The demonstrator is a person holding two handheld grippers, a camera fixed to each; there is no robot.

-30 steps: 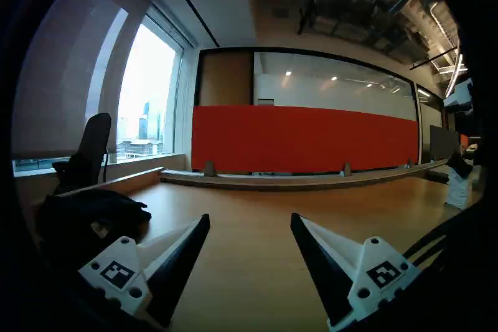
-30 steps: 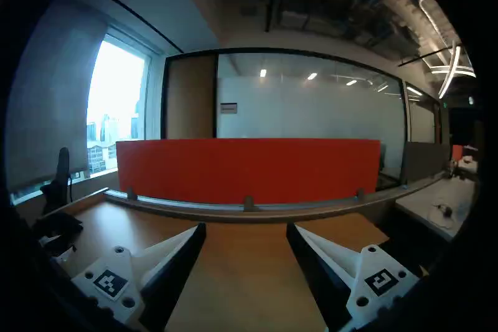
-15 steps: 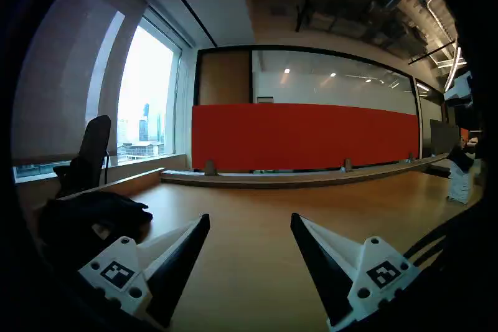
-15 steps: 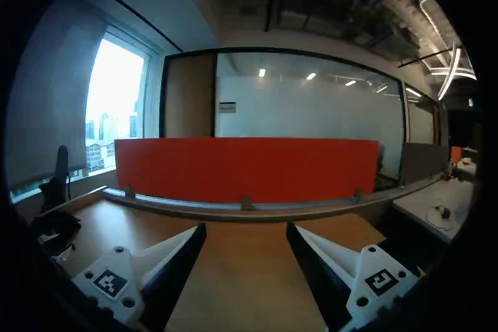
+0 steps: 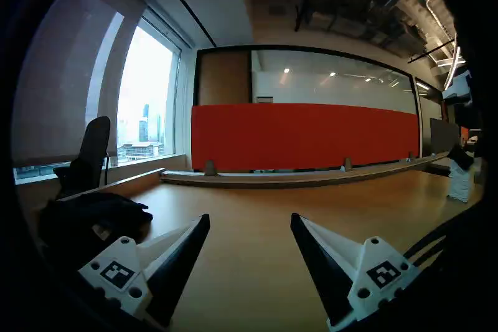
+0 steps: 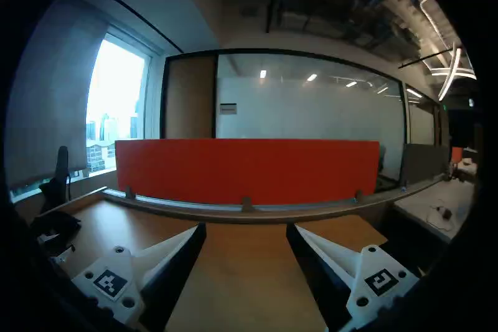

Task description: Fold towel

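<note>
The left hand-held gripper (image 5: pixel 249 216) hangs low over the desk (image 5: pixel 261 192), fingers spread wide with nothing between them. The right hand-held gripper (image 6: pixel 245 225) is the same, open and empty. Both face the red partition (image 5: pixel 305 136). The towel (image 5: pixel 93 218), as I take that dark crumpled bundle to be, lies on the desk off to the left of both, near the office chair (image 5: pixel 87 157). It looms larger beside the left one, so that hand looks nearer. Bunched as it is, I can't tell its long axis.
</note>
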